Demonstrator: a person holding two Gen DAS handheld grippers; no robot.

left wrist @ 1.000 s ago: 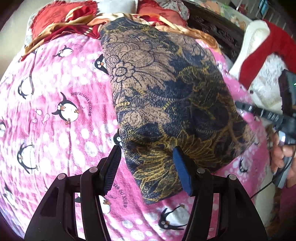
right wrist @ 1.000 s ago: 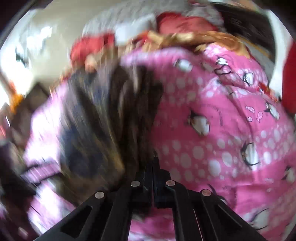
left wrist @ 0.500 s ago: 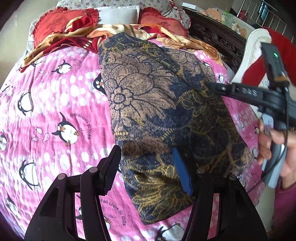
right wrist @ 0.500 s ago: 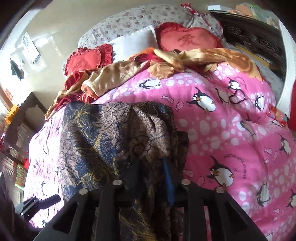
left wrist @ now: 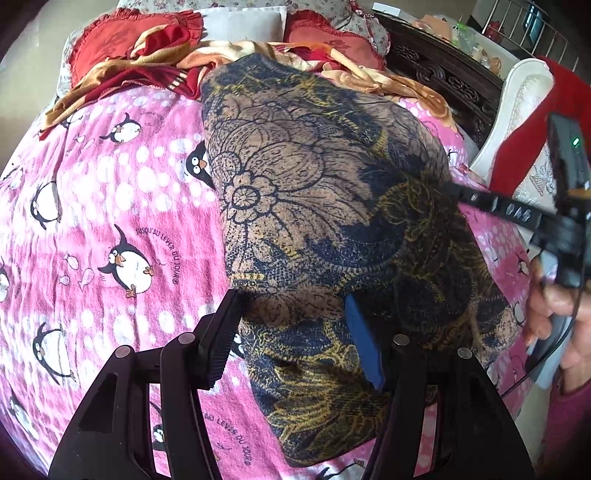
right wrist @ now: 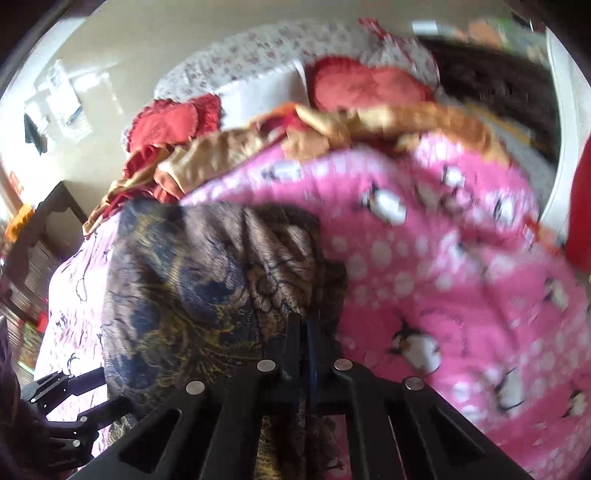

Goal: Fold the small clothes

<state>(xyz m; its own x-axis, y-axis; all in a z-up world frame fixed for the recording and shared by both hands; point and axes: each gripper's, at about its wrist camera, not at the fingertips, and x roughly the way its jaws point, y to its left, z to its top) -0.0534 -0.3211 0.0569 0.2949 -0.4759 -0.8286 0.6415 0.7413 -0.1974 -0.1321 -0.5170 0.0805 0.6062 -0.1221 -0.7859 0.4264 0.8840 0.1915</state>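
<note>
A dark blue, brown and gold floral garment (left wrist: 325,229) lies lengthwise on the pink penguin blanket (left wrist: 110,221). My left gripper (left wrist: 291,343) is open, its two fingers straddling the garment's near end just above the cloth. My right gripper (right wrist: 301,328) is shut on the garment's right edge (right wrist: 280,258); the cloth bunches up at its closed fingers. The right gripper also shows in the left wrist view (left wrist: 491,205), reaching in from the right side. The left gripper shows low left in the right wrist view (right wrist: 74,402).
Red heart cushions (left wrist: 122,40), a white pillow (left wrist: 240,22) and an orange and red crumpled cloth (left wrist: 177,62) lie at the bed head. A dark carved wooden bed frame (left wrist: 443,77) and a white chair with red cloth (left wrist: 532,96) stand at right.
The right gripper opened half a second ago, then closed on the garment's right edge. The left gripper stayed open and moved slightly forward over the near end.
</note>
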